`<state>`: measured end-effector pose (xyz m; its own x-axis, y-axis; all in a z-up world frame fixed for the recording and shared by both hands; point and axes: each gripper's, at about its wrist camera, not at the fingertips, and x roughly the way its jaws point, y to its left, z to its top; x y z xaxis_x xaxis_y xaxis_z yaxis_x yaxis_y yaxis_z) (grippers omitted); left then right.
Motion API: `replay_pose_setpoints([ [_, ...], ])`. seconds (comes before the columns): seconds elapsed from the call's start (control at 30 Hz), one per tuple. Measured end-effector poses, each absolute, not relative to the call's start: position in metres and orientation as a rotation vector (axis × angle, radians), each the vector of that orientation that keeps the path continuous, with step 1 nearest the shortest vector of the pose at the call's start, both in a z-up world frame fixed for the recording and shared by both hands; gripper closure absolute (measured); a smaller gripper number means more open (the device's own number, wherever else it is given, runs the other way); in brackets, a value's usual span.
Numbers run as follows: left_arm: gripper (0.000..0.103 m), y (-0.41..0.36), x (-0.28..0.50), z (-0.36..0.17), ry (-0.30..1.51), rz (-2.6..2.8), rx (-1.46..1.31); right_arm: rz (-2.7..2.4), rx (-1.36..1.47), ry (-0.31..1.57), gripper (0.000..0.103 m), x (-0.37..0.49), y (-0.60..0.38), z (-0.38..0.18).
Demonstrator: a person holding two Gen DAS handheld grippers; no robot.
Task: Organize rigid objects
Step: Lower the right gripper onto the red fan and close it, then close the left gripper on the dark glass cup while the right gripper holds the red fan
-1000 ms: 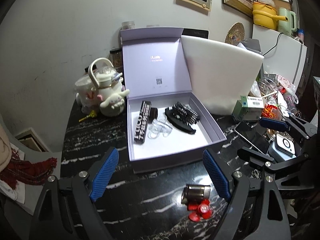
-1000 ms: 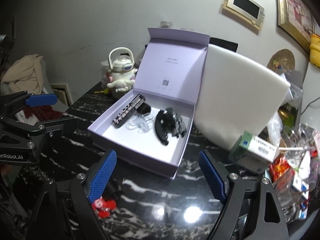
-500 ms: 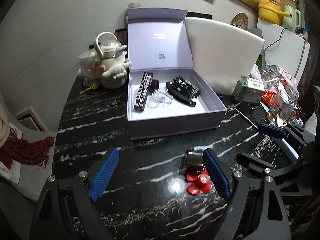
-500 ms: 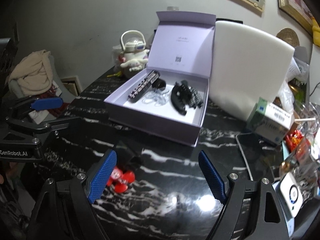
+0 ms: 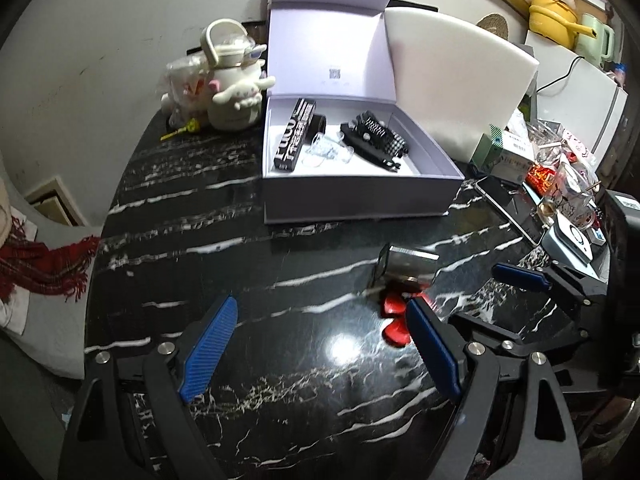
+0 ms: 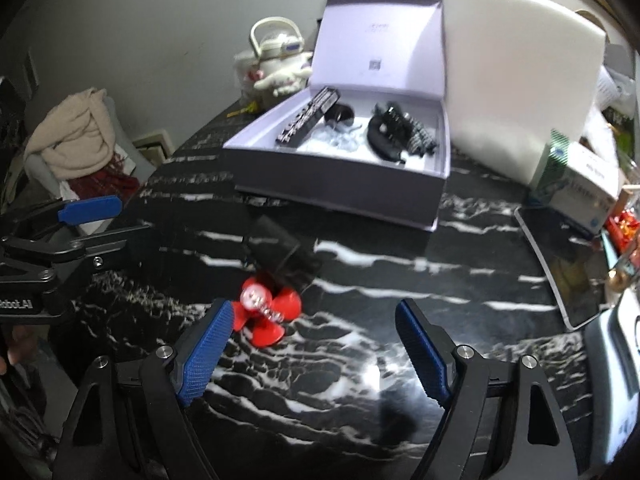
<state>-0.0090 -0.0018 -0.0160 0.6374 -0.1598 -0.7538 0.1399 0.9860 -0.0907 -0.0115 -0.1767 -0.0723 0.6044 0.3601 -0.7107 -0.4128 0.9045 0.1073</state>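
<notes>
The small fan (image 6: 266, 312), red blades toward me and its dark metal body pointing away toward the lavender box (image 6: 340, 184), lies on the black bench (image 6: 400, 280) just ahead of my right tongs' (image 6: 310, 354) left pad. Those tongs have just been closing a little with nothing between them. My left tongs (image 5: 320, 354) gape empty, the fan by their right pad.

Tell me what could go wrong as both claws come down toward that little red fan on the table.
The red fan lies near the left finger of the right claw, not centred between its open jaws, so closing now could nudge it away. The left claw is open beside the same fan, so the two could collide. The glossy black table may let the fan slide short of the open lavender box.
</notes>
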Motion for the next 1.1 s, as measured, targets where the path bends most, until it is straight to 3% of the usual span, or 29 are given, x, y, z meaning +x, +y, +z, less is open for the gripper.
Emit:
replay_pose_setpoints([
  [0.2,0.016,0.006,-0.011,-0.029,0.891,-0.15,-0.037,0.497,-0.069,0.842,0.032,-0.007,-0.162,-0.087],
  [0.57,0.016,0.014,-0.005,-0.036,0.908,-0.155,-0.079,0.558,-0.014,0.837,0.078,0.003,-0.152,-0.093],
  [1.1,0.016,-0.057,0.019,-0.034,0.905,-0.355,0.017,0.512,-0.043,0.831,0.079,-0.013,-0.198,-0.093],
])
